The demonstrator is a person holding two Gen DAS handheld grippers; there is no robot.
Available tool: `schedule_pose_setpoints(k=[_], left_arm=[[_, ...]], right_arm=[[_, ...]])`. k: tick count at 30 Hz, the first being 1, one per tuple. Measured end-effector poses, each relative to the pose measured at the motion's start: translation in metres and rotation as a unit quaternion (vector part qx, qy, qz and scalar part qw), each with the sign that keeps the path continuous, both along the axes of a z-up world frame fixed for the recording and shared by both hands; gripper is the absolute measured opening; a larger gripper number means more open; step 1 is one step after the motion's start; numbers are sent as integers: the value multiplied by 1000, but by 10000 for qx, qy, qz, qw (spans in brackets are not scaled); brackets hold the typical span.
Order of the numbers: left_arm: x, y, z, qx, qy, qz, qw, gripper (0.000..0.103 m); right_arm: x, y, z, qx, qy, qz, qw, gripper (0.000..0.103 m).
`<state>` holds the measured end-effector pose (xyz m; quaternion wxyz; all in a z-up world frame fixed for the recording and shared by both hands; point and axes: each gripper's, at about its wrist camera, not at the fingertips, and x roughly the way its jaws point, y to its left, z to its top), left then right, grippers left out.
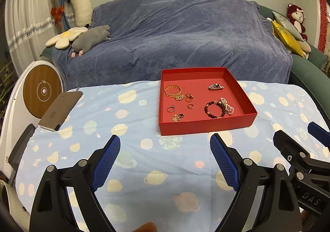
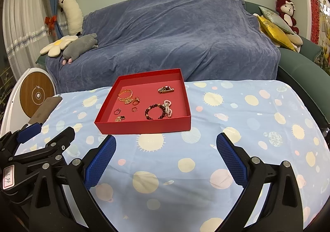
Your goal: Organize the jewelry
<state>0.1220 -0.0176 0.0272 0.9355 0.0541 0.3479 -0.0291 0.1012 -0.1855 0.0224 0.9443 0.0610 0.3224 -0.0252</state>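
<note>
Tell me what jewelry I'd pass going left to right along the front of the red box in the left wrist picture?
Small ring → gold flower charm → dark bead bracelet → pearl bracelet, all inside the red box.

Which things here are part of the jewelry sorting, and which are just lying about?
Job:
- red tray
- gold bangle
- dark bead bracelet
- pearl strand
- rings
- left gripper, open
- right gripper, open

Lying about:
- phone
- plush toys
- cushions
</note>
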Motion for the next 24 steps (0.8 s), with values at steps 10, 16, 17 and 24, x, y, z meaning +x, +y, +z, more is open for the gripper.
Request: schedule_pose_setpoints(k=[10,16,17,24], left_arm=[[1,4,-1,-22,65,38,10000,86],[0,5,-2,15,2,94,10000,86],[-1,6,-2,22,-5,98,9999,86],[0,6,-1,24,-19,105,9999,86]], right_arm=[[-2,3,-2,-60,1,56,10000,95],[-3,4,-2,-68,5,62,10000,95],[-3,4,-2,-61,7,61,10000,95],[-3,5,-3,-62,9,59,10000,95]])
